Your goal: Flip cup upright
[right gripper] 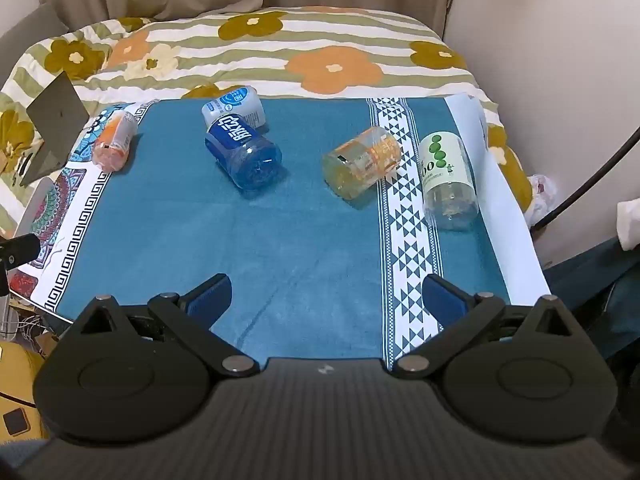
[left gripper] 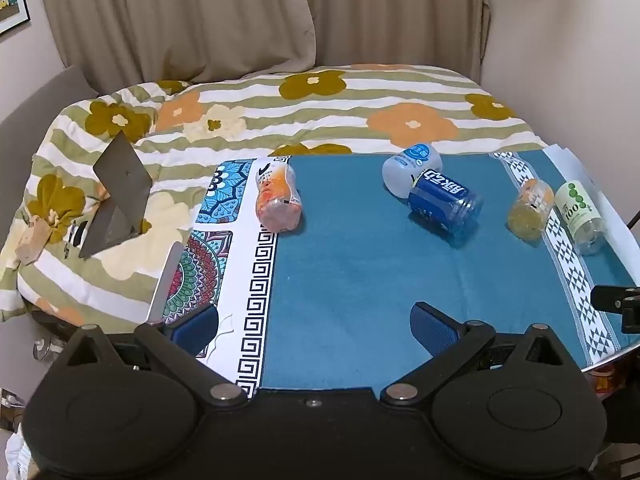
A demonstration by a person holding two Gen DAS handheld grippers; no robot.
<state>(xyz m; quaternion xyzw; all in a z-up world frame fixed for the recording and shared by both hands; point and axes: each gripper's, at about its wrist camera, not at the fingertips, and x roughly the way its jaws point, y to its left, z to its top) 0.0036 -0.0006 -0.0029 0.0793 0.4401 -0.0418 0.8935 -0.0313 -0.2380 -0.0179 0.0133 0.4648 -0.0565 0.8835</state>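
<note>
Several plastic cups lie on their sides on a teal cloth [left gripper: 360, 264] [right gripper: 312, 240]. An orange cup [left gripper: 277, 200] [right gripper: 113, 142] lies at the left. A blue cup [left gripper: 444, 202] [right gripper: 244, 152] lies mid-table against a white cup [left gripper: 410, 168] [right gripper: 234, 106]. A yellow cup [left gripper: 530, 208] [right gripper: 362, 162] and a green-dotted cup [left gripper: 582, 212] [right gripper: 448, 176] lie at the right. My left gripper [left gripper: 314, 326] is open and empty above the cloth's near edge. My right gripper [right gripper: 326, 300] is open and empty, near of the yellow cup.
The table stands against a bed with a flowered striped quilt [left gripper: 320, 112] [right gripper: 280, 48]. A grey folded stand [left gripper: 118, 196] [right gripper: 52, 128] rests on the quilt at the left. White paper [right gripper: 492, 184] lies along the cloth's right edge. A black clamp [left gripper: 618, 304] sits at the right.
</note>
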